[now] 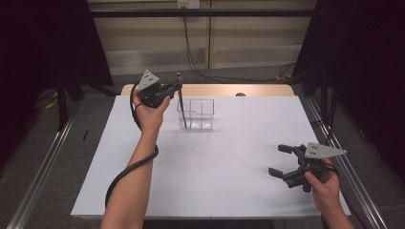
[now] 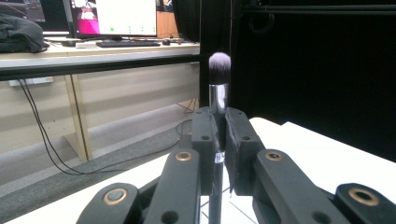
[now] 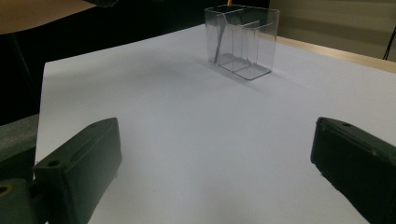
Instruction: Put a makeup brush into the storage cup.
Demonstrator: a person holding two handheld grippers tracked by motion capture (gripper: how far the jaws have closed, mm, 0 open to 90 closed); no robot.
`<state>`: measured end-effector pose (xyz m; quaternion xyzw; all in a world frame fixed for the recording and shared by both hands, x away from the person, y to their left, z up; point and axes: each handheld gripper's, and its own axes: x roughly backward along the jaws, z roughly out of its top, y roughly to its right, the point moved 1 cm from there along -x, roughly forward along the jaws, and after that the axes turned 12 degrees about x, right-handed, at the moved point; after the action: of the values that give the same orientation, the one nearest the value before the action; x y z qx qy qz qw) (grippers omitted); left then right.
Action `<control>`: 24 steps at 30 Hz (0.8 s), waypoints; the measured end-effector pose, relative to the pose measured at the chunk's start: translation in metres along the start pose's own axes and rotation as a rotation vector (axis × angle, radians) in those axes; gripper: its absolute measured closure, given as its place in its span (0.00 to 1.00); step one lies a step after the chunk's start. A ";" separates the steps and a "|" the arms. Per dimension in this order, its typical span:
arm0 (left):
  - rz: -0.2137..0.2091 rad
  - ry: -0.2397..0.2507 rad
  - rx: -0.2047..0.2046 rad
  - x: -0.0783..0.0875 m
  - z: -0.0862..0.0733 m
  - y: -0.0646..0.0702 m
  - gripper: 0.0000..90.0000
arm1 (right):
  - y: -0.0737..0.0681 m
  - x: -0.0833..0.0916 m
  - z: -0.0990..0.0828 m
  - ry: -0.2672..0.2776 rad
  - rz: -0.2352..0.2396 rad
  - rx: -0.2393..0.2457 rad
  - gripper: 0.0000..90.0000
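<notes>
The lower end of the makeup brush (image 2: pixel 219 84) is hard to follow: in the left gripper view its dark handle drops out of the bottom edge between the jaws, and in the high view the thin handle (image 1: pixel 182 102) is only a dark line against the clear organiser (image 1: pixel 196 114). Its tip reaches down into the organiser's left end, but whether it touches the floor of that compartment cannot be made out. The organiser's walls are transparent, so its dividers blur together; in the right gripper view (image 3: pixel 243 39) about three compartments can be counted, and the brush handle shows as a faint slanted streak in the one at its left end.

The left gripper (image 1: pixel 175 88) is clamped on the brush, its jaws pressed together around the silver ferrule just under the pale purple bristles, which stand upright above the jaws. It is held over the far left part of the table (image 1: pixel 215 162), just left of the organiser.

The right gripper (image 1: pixel 279 160) rests low near the table's right front corner, well apart from the organiser, jaws spread wide with nothing between them but bare white table.

There is one brush, one organiser and two grippers, each in one hand of the person.
</notes>
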<state>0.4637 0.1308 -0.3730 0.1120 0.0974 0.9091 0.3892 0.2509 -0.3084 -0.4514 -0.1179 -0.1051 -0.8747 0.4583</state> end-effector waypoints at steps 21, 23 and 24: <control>0.012 -0.023 0.008 -0.002 -0.010 -0.004 0.92 | 0.000 0.000 -0.001 -0.002 0.009 0.005 0.02; 0.013 -0.027 0.007 -0.002 -0.010 -0.005 0.92 | 0.000 0.000 0.000 0.000 0.010 0.003 0.02; 0.011 -0.026 0.011 -0.002 -0.010 -0.005 0.92 | 0.000 0.000 0.000 -0.001 0.011 0.007 0.02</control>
<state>0.4653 0.1318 -0.3843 0.1266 0.0967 0.9091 0.3848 0.2509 -0.3081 -0.4518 -0.1174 -0.1076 -0.8718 0.4633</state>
